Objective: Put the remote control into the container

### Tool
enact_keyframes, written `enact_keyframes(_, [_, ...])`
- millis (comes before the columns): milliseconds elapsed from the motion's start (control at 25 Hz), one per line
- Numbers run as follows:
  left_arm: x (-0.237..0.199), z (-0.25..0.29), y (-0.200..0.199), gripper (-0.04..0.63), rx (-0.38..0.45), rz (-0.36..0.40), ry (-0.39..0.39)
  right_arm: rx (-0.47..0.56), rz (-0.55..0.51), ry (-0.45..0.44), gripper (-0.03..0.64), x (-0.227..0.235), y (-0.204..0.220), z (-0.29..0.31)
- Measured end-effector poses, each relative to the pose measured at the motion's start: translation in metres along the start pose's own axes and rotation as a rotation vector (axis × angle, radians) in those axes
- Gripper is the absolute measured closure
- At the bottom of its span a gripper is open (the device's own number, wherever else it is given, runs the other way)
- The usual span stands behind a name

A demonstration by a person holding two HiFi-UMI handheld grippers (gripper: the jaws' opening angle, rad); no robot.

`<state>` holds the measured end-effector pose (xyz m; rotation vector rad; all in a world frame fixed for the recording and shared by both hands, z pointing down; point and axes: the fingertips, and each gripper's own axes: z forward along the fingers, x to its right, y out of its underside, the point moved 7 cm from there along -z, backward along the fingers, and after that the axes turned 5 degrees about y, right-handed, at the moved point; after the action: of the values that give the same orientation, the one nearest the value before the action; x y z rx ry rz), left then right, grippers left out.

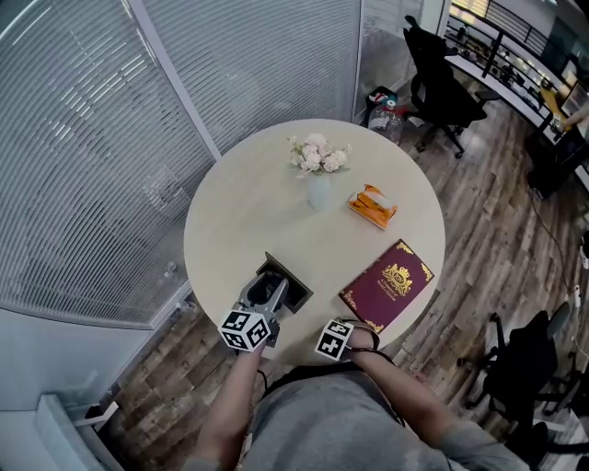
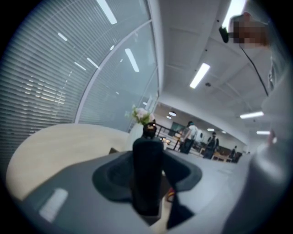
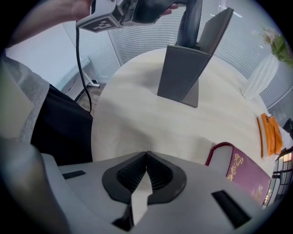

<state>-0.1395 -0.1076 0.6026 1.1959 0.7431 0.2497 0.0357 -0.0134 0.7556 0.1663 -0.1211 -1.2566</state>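
Observation:
The black remote control (image 2: 147, 178) stands lengthwise between the jaws of my left gripper (image 2: 147, 192), which is shut on it. In the right gripper view the left gripper (image 3: 153, 9) holds the remote control (image 3: 191, 25) over the grey wedge-shaped container (image 3: 181, 75), and the remote's lower end dips behind the container's front wall. From the head view the container (image 1: 293, 287) stands near the table's front edge with the left gripper (image 1: 265, 294) over it. My right gripper (image 3: 146, 155) is shut and empty, pointing down at the table beside the container; in the head view the right gripper (image 1: 339, 338) is at the table's rim.
A maroon book (image 1: 388, 283) lies right of the container, close to my right gripper. A white vase of flowers (image 1: 318, 175) and an orange packet (image 1: 372, 206) stand farther back on the round table (image 1: 239, 221). Blinds run along the left; office chairs stand at the right.

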Motion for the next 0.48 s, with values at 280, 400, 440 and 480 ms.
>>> enact_keyframes(280, [0.0002, 0.0042, 0.0013, 0.402, -0.015, 0.022, 0.009, -0.011, 0.002, -0.001, 0.6, 0.0013, -0.0014, 0.0006])
enact_keyframes(400, [-0.001, 0.006, 0.0036, 0.402, -0.023, 0.028, 0.012, -0.017, -0.01, 0.008, 0.6, 0.001, -0.002, 0.0003])
enact_keyframes(440, [-0.0011, 0.0064, 0.0048, 0.402, -0.027, 0.03, 0.014, -0.018, -0.01, 0.008, 0.6, 0.0007, -0.0021, 0.0005])
enact_keyframes(480, [-0.0009, 0.0067, 0.0061, 0.402, -0.033, 0.032, 0.016, -0.019, -0.009, 0.007, 0.6, 0.0004, -0.002, 0.0007])
